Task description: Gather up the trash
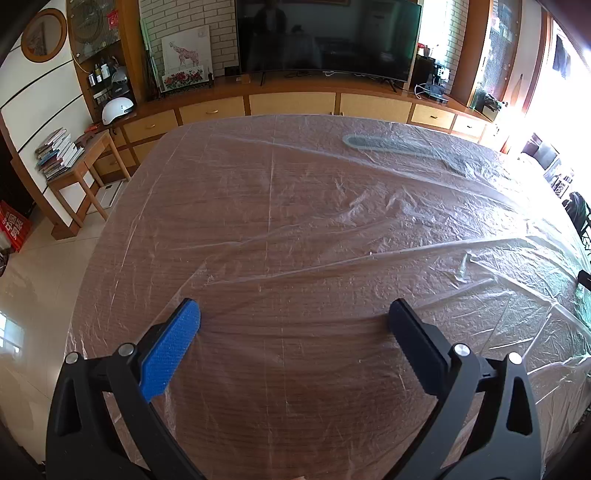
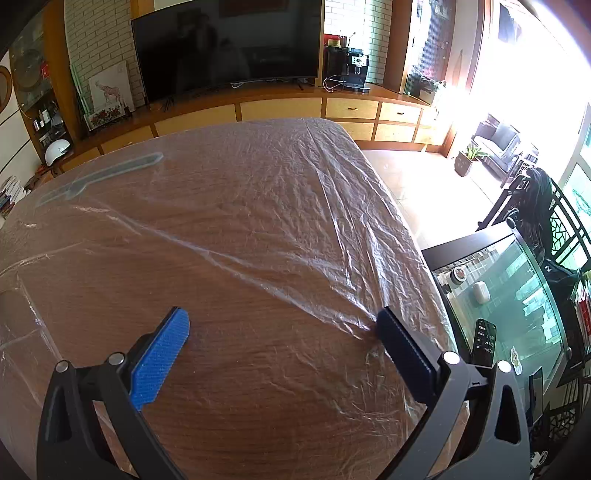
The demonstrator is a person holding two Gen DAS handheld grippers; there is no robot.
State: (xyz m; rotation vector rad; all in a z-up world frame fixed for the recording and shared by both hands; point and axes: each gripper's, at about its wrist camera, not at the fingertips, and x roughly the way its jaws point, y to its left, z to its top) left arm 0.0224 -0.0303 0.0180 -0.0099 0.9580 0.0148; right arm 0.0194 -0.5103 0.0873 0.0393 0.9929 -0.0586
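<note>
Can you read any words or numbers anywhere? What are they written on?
Phone screen: shows numbers, too blurred to read.
Red sign on the floor: a square code pattern, no readable words.
Helmet: no legible label.
Books: spines too small to read.

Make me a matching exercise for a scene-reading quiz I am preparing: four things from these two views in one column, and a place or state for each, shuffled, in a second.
Things:
1. thin clear plastic sheet
2. large black flat-screen television
3. white rounded helmet
4. left hand-held gripper

Places or states:
A. open, holding nothing
B. spread wrinkled over the brown wooden table
C. standing on the long wooden cabinet
D. on the cabinet's far left end

Pairs: 1-B, 2-C, 3-D, 4-A
</note>
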